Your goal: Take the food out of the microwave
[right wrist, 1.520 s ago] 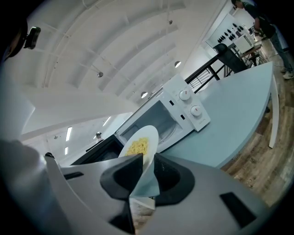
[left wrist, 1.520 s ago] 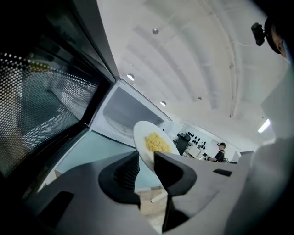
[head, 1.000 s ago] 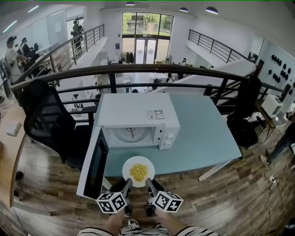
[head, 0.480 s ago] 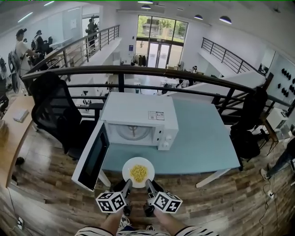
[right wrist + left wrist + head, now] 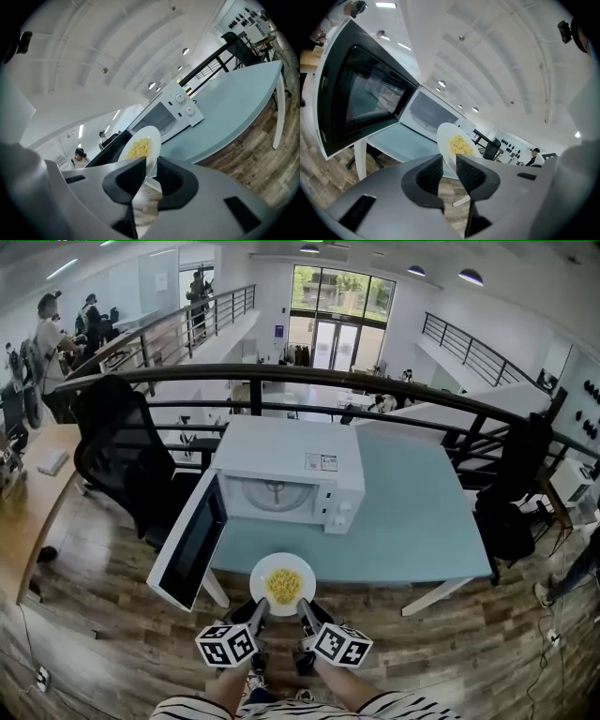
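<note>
A white plate [image 5: 263,571] of yellow food [image 5: 282,587] hangs level over the front edge of the pale blue table [image 5: 412,521], outside the white microwave [image 5: 281,465]. The microwave door [image 5: 190,542] stands swung out to the left, and the cavity shows only its turntable. My left gripper [image 5: 262,607] is shut on the plate's near-left rim; its jaws have just been closing on that rim. My right gripper [image 5: 304,607] is shut on the near-right rim. The left gripper view shows the plate [image 5: 446,136] edge between the left gripper's [image 5: 449,171] pads. The right gripper view shows the rim [image 5: 153,138] between the right gripper's [image 5: 151,174] pads.
A black office chair [image 5: 117,460] stands left of the microwave, close to the open door. A dark railing [image 5: 375,390] runs behind the table. A wooden desk [image 5: 37,493] sits at far left. Wood floor lies under me, and people stand far off at the upper left.
Both grippers have drawn the plate back from the microwave toward the table's front edge. The microwave door stays open.
</note>
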`<action>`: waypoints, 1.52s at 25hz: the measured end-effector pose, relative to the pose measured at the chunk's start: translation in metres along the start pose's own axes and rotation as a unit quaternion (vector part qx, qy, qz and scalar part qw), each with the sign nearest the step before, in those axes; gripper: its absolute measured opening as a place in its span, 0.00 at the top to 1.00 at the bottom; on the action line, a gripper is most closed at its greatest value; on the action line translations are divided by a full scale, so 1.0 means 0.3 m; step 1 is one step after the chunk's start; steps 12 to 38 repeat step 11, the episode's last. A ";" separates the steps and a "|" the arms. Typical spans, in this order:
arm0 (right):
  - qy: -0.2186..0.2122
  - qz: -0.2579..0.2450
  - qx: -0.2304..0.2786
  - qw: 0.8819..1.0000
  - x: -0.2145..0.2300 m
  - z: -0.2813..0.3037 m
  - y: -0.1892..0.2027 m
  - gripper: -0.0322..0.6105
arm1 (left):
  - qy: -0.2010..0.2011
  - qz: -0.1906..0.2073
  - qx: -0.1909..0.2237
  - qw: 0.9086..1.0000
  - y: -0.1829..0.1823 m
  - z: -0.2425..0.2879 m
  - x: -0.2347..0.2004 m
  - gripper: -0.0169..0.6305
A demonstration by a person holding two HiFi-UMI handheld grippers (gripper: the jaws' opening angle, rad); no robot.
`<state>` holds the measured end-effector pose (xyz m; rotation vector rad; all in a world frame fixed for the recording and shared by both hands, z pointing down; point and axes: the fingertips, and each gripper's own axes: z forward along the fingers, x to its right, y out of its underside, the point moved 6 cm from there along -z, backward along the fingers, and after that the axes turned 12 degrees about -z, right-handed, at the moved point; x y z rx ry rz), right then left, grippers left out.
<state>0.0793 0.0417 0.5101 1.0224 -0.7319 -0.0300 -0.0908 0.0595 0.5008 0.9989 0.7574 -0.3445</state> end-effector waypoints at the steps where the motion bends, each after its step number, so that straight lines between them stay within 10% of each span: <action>1: -0.001 0.001 -0.001 1.000 0.000 -0.006 0.003 0.82 | -0.001 0.000 0.000 1.000 0.004 -0.005 0.002 0.82; 38: -0.004 0.002 -0.003 1.000 0.013 -0.026 -0.003 0.82 | -0.001 -0.002 0.006 1.000 0.019 -0.009 0.024 0.82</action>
